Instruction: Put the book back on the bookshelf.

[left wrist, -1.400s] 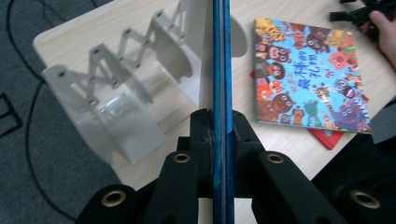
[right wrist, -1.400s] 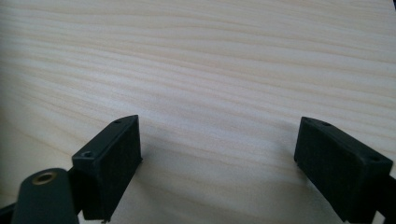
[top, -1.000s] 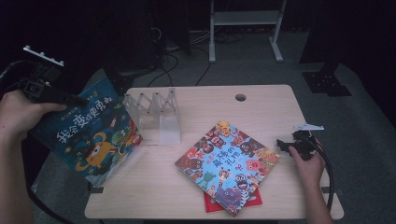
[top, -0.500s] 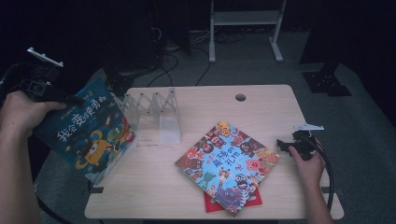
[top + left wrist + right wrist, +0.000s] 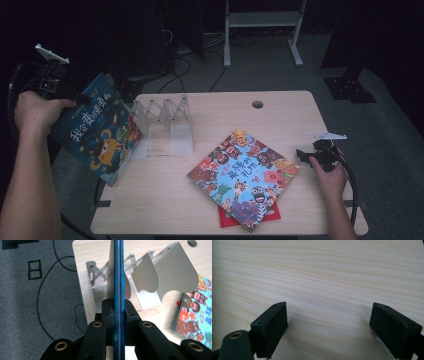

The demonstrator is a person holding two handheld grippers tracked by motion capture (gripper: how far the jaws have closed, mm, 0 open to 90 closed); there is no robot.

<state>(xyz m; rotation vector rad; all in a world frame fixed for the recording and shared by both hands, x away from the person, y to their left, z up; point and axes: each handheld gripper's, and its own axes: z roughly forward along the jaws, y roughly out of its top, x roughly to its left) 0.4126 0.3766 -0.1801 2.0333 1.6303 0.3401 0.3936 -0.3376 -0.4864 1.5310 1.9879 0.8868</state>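
pale wooden table (image 5: 280, 107) with clear folding book rack (image 5: 165, 125), colourful picture book (image 5: 243, 175) over red book (image 5: 225, 218)

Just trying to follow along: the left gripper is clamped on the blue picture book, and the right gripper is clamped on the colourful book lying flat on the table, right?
Not quite. The right gripper holds nothing: in the right gripper view its jaws stand open over the bare pale wooden table. The left gripper is indeed clamped on the blue picture book.

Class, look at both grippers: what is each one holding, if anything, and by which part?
The left gripper is clamped on the blue book, gripping its edge, off the table's left side. The right gripper holds nothing; its jaws stand open over the table.
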